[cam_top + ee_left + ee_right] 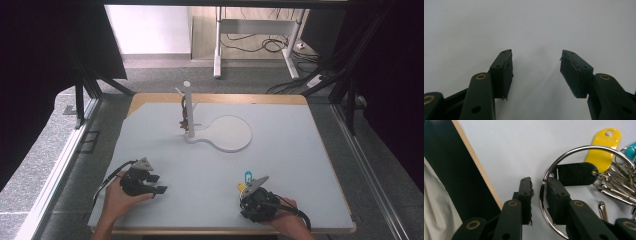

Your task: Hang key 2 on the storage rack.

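Right claw (pixel 537 195) is sitting near the desk's (pixel 300 150) front edge, jaws straddling the big key ring (pixel 564 165), a small gap showing, not yet pinching. Keys (pixel 616 185) and yellow tag (pixel 602 148) are lying just beyond. Left claw (pixel 536 72) is hanging open over bare desk; stand (pixel 189 110) is sitting well apart.

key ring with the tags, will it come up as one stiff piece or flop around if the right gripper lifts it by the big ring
Probably floppy: the key ring is a thin metal loop with the yellow tag, black tag and keys hanging loose. They would likely swing and slide round. The smooth wire may slip between the right gripper's pads.
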### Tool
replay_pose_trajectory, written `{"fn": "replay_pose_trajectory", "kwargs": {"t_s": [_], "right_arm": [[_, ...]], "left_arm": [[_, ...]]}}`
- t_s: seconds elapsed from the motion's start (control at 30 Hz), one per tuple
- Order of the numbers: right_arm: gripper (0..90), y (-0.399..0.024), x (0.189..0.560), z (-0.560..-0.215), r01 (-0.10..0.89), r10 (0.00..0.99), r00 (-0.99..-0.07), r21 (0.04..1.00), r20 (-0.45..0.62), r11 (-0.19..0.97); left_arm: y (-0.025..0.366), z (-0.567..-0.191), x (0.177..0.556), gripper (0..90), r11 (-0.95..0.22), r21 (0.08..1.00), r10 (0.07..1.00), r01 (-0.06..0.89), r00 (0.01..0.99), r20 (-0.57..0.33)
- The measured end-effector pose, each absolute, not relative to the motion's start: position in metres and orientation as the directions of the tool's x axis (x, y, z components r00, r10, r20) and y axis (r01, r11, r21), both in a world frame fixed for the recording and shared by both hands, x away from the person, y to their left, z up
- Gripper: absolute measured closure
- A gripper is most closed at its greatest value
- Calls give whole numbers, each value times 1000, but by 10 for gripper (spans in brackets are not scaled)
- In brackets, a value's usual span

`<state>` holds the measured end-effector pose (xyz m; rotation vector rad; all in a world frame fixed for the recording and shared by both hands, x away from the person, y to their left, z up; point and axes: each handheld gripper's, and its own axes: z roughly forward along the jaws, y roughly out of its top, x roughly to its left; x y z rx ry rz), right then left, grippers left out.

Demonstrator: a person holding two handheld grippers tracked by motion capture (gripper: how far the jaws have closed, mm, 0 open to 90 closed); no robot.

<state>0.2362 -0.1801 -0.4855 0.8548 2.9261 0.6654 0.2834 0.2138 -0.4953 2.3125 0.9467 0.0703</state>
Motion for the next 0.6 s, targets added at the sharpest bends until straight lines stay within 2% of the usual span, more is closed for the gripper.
{"fn": "replay_pose_trajectory", "kwargs": {"t_s": [0.17, 0.33, 0.6], "right_arm": [[830, -177, 237, -485, 504, 522, -850, 388, 65, 772], [863, -176, 239, -485, 523, 538, -840, 377, 72, 765], [876, -182, 251, -481, 565, 548, -821, 370, 162, 737]], "left_arm": [[214, -494, 283, 442, -532, 583, 646, 614, 739, -190], [214, -495, 283, 442, -535, 583, 637, 612, 745, -198], [217, -493, 281, 444, -526, 596, 636, 607, 746, -199]]}}
